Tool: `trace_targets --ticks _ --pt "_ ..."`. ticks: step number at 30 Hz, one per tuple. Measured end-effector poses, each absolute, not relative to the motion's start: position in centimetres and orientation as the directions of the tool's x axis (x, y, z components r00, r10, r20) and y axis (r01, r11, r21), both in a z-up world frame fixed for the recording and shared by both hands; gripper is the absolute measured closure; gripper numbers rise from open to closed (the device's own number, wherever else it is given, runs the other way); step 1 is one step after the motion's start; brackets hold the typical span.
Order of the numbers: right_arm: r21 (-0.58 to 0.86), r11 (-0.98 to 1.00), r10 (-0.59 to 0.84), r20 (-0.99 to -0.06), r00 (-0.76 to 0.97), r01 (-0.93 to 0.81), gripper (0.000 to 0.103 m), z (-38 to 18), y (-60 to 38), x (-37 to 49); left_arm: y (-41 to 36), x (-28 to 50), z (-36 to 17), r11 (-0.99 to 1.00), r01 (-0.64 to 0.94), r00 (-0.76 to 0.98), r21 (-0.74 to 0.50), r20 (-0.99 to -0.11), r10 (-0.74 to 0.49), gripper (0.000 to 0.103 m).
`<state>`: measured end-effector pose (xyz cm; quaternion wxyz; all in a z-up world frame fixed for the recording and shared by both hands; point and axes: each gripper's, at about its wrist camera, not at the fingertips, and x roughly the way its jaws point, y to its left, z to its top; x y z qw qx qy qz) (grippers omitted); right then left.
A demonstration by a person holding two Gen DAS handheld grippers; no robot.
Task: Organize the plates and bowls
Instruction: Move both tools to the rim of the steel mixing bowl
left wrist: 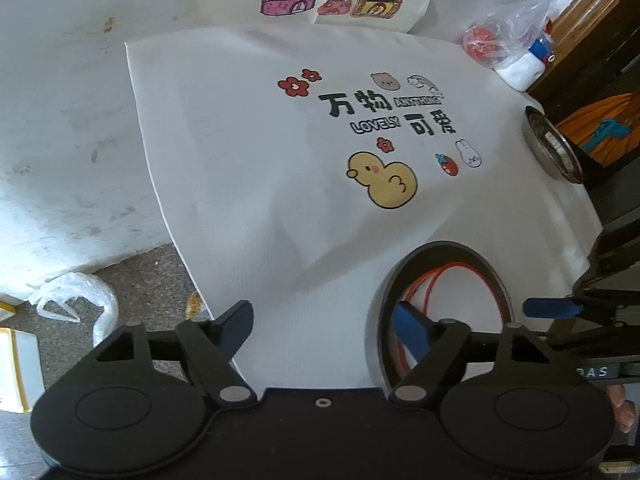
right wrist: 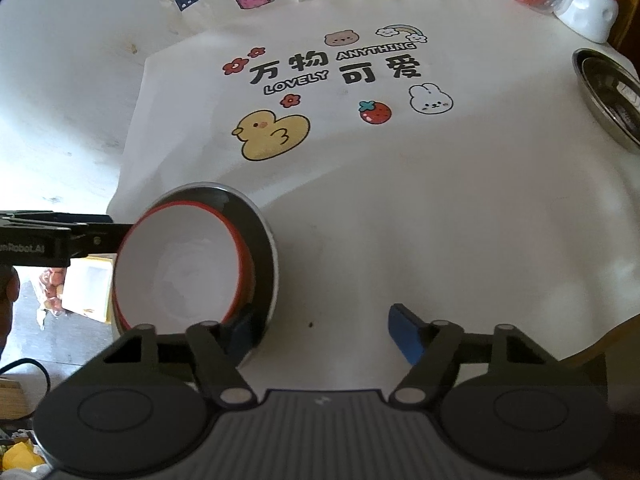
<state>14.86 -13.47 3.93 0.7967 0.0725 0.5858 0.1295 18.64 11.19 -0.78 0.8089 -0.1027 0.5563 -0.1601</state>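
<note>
A white bowl with a red rim sits nested in a larger black bowl near the table's front left. In the left wrist view the stacked bowls are at the lower right. My left gripper is open wide, its right finger inside the bowl and its left finger far outside. My right gripper is open too, with its left finger at the bowls' near rim; whether it touches I cannot tell. A steel plate lies at the table's right edge.
A white cloth printed with a yellow duck covers the table. A plastic bag holding something red and a white and blue bottle stand at the far right corner. The floor to the left holds a crumpled bag and boxes.
</note>
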Motion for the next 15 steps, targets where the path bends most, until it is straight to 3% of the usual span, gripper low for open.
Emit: trace_targets --ticks 9,15 --pt "0.295 0.948 0.316 -0.911 0.265 -0.116 0.043 3.64 -13.17 15.05 11.28 18.41 -0.68 0.891 0.135 0.308 -0.434 -0.836 -0.454 0.058" --pt "0.302 0.947 0.321 -0.911 0.258 -0.110 0.044 3.56 -13.27 15.20 11.36 17.98 -0.58 0.887 0.145 0.306 -0.439 -0.832 -0.462 0.067"
